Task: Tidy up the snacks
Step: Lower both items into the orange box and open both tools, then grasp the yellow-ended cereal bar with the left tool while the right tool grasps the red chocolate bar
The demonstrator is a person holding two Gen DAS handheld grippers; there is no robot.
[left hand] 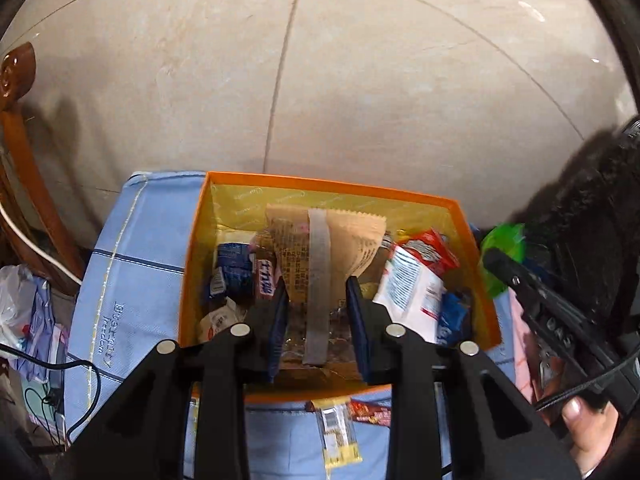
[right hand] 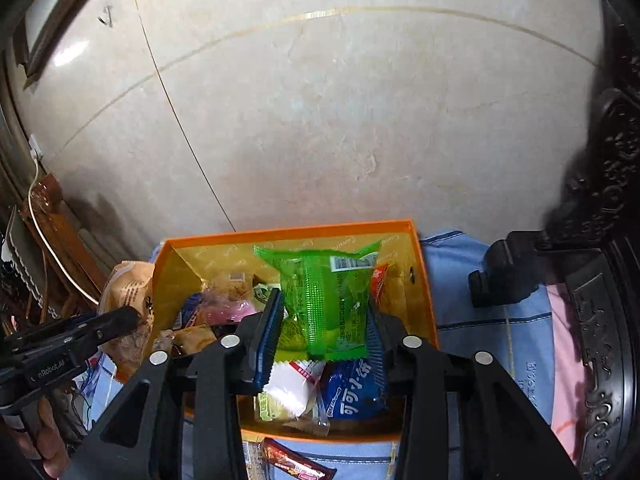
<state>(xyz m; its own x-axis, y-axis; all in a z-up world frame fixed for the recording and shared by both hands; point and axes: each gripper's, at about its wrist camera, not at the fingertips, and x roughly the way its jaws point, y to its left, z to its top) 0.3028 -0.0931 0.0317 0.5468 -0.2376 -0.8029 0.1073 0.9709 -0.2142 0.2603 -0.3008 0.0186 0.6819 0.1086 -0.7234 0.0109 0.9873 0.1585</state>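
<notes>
Far out to the left of the left gripper (left hand: 318,285) stands a reddish-brown wooden chair frame (left hand: 24,184). Nearer in, a light blue checked cloth (left hand: 132,248) spreads under everything. Directly ahead of and below the left gripper sits an orange cardboard box with a yellow lining (left hand: 320,182), open at the top and half full of snacks. To the left of this gripper's fingers, inside the box, lie dark blue foil wrappers (left hand: 234,268). Between its blue pads stands a tan paper-look snack packet with a grey strip down its back (left hand: 292,256), upright over the box and pinched narrow at the pads, so the left gripper is grasping it. To the right of those fingers a white printed sachet (left hand: 412,284) leans on a red one (left hand: 432,252). Behind the fingers, outside the box on the cloth, lies a clear bar wrapper with yellow ends (left hand: 336,436). Further right, the right gripper (right hand: 324,304) points down over the right part of the same box and clamps a translucent green plastic snack packet (right hand: 316,276), held upright above the contents. Below it in the box are a small white sachet (right hand: 290,388) and a blue packet with white lettering (right hand: 352,392). A dark red bar wrapper (right hand: 296,464) lies on the cloth behind. Right of this gripper come a pink sheet (right hand: 564,360) and black carved furniture (right hand: 612,240).
</notes>
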